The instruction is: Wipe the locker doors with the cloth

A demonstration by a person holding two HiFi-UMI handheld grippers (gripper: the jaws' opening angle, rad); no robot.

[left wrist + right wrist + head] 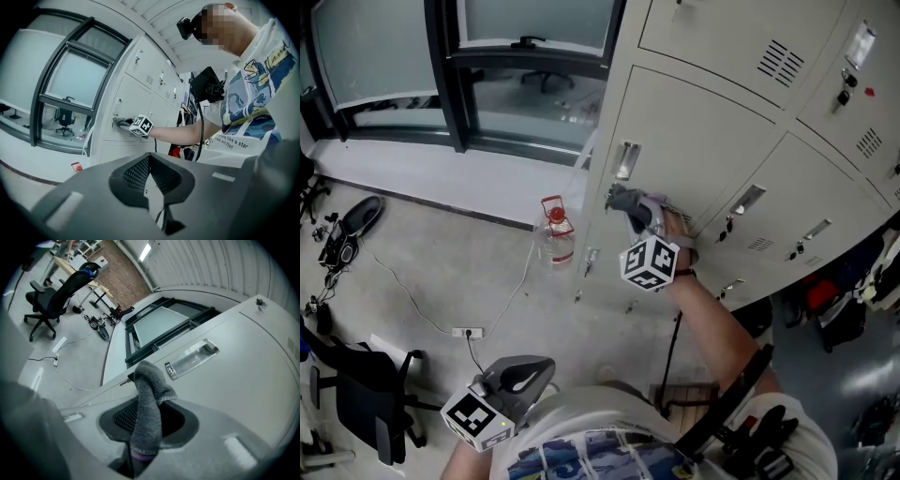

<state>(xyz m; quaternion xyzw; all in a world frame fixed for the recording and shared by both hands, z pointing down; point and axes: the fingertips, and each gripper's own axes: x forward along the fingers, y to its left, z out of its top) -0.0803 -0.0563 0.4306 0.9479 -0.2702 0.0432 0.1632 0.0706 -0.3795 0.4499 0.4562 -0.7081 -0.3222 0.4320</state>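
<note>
Pale grey locker doors [703, 141] fill the upper right of the head view. My right gripper [636, 214] is shut on a grey cloth [623, 200] and holds it against a door just below its recessed metal handle [626, 159]. In the right gripper view the cloth [147, 413] stands up out of the jaws, its top end touching the door [243, 380] near the handle [192, 357]. My left gripper [530, 370] hangs low beside my body, away from the lockers, jaws together with nothing in them [151, 161].
A clear water jug with a red cap [557, 234] stands on the floor by the locker corner. A power strip [468, 332] and its cable lie on the concrete floor. A black chair [366, 398] is at the lower left, and bags [825, 300] are by the lockers at right.
</note>
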